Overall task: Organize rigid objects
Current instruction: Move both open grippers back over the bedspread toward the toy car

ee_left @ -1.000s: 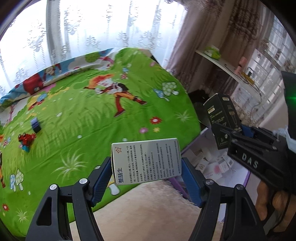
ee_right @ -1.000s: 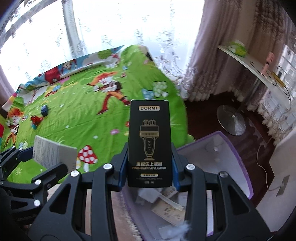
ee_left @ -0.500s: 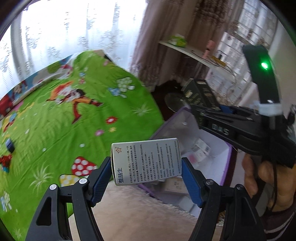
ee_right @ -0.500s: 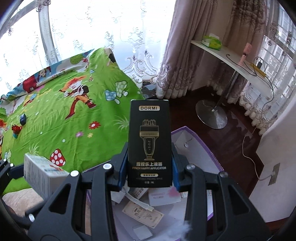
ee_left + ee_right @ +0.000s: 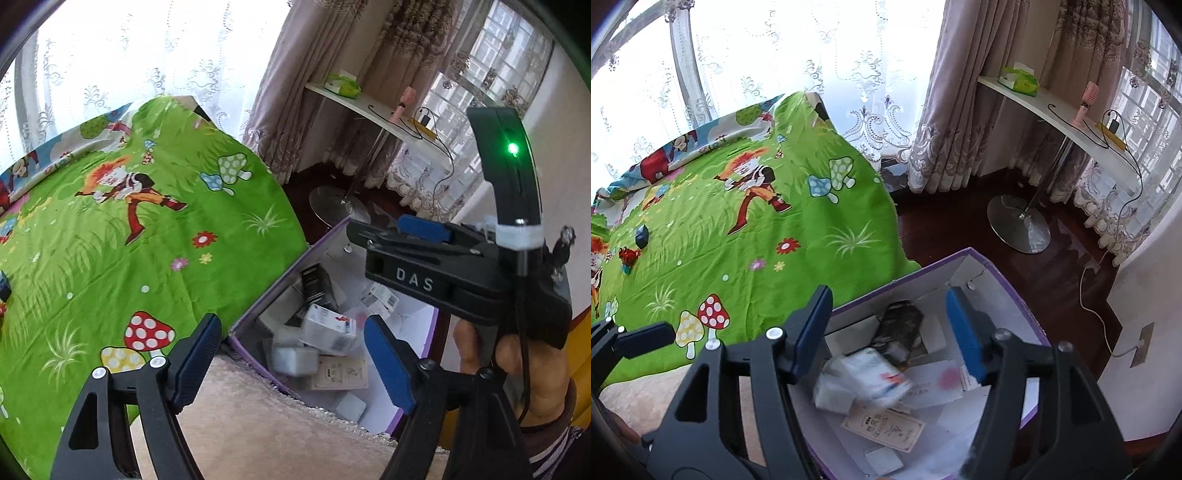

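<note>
The white box and the black box now lie in the purple-edged bin, no longer in any grip — half a second ago each was still pinched between blue pads. The left gripper stands wide open with nothing between its pads, and the right gripper is spread open and empty too. Both hang above the bin, so the two releases came together, over the container.

In the right wrist view the white box is smeared with motion blur, which suggests it is only just landing on the loose cartons and leaflets there; the black box lies tilted against the bin's far wall. The left wrist view shows the white box resting slantwise on a smaller white carton, with a tan printed packet just beside it.

Outward from the bin, the pale plush rug fills the foreground and the green cartoon bedsheet runs off to the left. Two small things sit on that sheet, well apart from the bin — a dark blue cube and a red toy.

This pair of items looks finished, then. Judging by what remains on the sheet, the next step would be a swing back to the bed for those two.
</note>
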`<state>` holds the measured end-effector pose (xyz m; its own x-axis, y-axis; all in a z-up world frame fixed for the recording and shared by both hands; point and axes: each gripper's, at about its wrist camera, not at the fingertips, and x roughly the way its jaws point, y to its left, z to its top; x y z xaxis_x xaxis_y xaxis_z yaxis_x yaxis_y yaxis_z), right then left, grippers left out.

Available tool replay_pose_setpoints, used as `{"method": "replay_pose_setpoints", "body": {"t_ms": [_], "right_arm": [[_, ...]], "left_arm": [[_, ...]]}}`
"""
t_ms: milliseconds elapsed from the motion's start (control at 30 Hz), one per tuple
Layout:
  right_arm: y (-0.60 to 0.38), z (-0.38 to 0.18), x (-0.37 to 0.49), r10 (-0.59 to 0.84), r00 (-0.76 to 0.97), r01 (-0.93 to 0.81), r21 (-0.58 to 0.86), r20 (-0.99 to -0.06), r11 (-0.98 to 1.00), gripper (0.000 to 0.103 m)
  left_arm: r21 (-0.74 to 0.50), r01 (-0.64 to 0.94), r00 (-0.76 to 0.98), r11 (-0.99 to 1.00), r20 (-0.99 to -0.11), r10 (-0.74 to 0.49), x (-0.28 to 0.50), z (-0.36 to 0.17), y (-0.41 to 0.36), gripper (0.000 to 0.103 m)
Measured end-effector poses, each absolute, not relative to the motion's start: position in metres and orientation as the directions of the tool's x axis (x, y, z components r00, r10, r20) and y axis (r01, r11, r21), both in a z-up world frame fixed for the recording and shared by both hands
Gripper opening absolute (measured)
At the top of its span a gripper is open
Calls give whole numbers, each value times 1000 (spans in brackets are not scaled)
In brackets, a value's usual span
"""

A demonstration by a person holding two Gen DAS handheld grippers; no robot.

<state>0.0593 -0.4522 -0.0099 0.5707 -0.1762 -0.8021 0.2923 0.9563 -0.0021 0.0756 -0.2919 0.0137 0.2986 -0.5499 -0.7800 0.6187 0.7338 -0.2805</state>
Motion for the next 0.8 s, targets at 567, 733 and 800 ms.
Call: {"method": "replay_pose_setpoints", "body": {"t_ms": [567,733,800], "right_arm": [[-384,14,89,-53,623,117,25,-780,993,68],[-355,18,109,11,621,41,46,-784,998,68],[-342,20,119,32,622,13,52,-782,999,68]], "left_arm": [[-282,443,448,851,-753,-483,128,35,-201,80],[-274,344,510,898,-749,-424,152,41,-152,80],[-269,302,531,914,-749,-396,161,41,-132,80]]}}
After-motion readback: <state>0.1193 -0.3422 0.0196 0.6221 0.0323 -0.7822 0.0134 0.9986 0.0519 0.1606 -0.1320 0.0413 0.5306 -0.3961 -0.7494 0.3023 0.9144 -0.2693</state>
